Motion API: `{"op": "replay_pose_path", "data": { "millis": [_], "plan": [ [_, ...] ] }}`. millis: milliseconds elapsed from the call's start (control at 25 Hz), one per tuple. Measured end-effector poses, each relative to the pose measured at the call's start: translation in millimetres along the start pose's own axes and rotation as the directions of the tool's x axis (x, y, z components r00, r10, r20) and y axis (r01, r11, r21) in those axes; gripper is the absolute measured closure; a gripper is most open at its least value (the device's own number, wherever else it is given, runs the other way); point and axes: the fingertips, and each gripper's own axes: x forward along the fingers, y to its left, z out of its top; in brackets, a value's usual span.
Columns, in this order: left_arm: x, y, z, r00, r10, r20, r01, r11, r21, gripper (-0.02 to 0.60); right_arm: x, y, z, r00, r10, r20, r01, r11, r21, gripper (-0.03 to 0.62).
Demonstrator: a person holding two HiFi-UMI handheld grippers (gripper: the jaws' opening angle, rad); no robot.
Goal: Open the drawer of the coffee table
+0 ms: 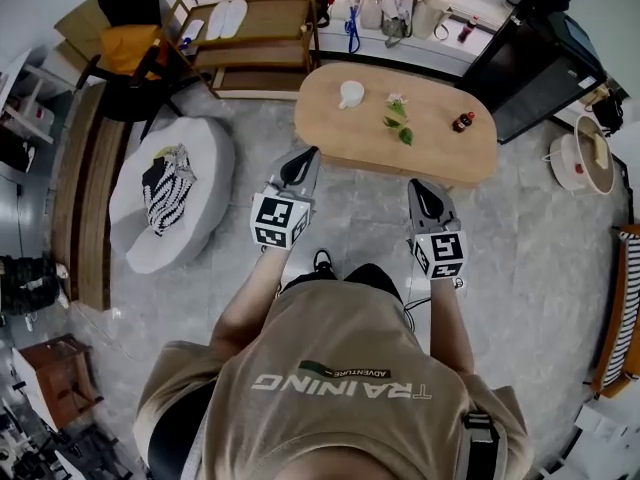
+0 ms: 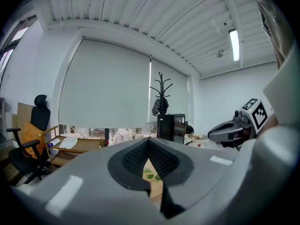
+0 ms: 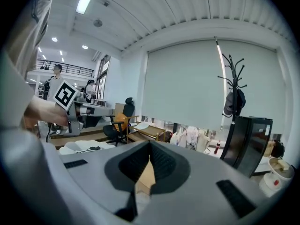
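The ribbed fingers [image 2: 136, 156] of the left gripper [image 1: 303, 160] are pressed together at the tips with nothing between them, and the right gripper [image 1: 424, 194] is closed and empty in the same way. Both are held apart from the coffee table [image 1: 440, 153], which lies at 12 o'clock just ahead of them. The drawer itself does not show; it is probably under the near edge, though no view lets me confirm a front or a pull. The first risk is reaching that pull with closed jaws: they would only bump or skid off it, so one pair needs to part beforehand. A second is a sharp tug, which could drag the light table over the smooth floor or rock the white cup [image 1: 351, 93], the green sprig [image 1: 398, 120] and the small red bottle [image 1: 462, 122] on top, and the bottle looks the likeliest to topple. The person stands straight before the near edge, with a shoe [image 1: 322, 261] at 6 o'clock of the left gripper, so an opening drawer may meet the legs. At 9 o'clock sits a grey pouf [image 1: 205, 158], at 11 o'clock a wooden trolley [image 1: 262, 20] and at 1 o'clock a black cabinet [image 1: 525, 68], all clear of the path
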Motion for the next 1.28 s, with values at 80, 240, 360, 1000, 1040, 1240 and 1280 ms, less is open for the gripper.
{"op": "replay_pose_path", "data": {
  "millis": [80,240,360,1000,1040,1240,1280],
  "plan": [
    [6,9,3,1.000,0.002,0.000,-0.002,1.000,-0.002,0.575,10,-1,4,1.000,0.007,0.001,-0.007,1.000,-0.002,0.589],
    [13,21,8,1.000,0.011,0.000,-0.011,1.000,-0.014,0.575,27,-3,15,1.000,0.027,0.009,-0.027,1.000,-0.010,0.589],
    [14,18,8,1.000,0.012,-0.010,-0.012,0.999,-0.032,0.575,32,-5,21,0.999,0.047,0.009,-0.047,0.999,-0.018,0.589],
    [28,3,-16,0.999,-0.032,-0.028,0.030,0.999,-0.045,0.575,24,4,0,0.997,0.058,-0.042,-0.059,0.998,-0.017,0.589],
    [26,0,-14,0.999,-0.029,-0.028,0.028,0.999,-0.039,0.575,22,3,0,0.997,0.064,-0.037,-0.064,0.998,-0.019,0.589],
    [20,-16,-10,0.999,0.015,-0.034,-0.015,1.000,-0.018,0.575,7,-5,-4,0.995,0.095,-0.017,-0.095,0.995,-0.016,0.589],
    [18,-21,-10,0.999,0.026,-0.037,-0.027,0.999,-0.020,0.575,1,-7,-6,0.995,0.101,-0.016,-0.101,0.995,-0.016,0.589]
  ]
}}
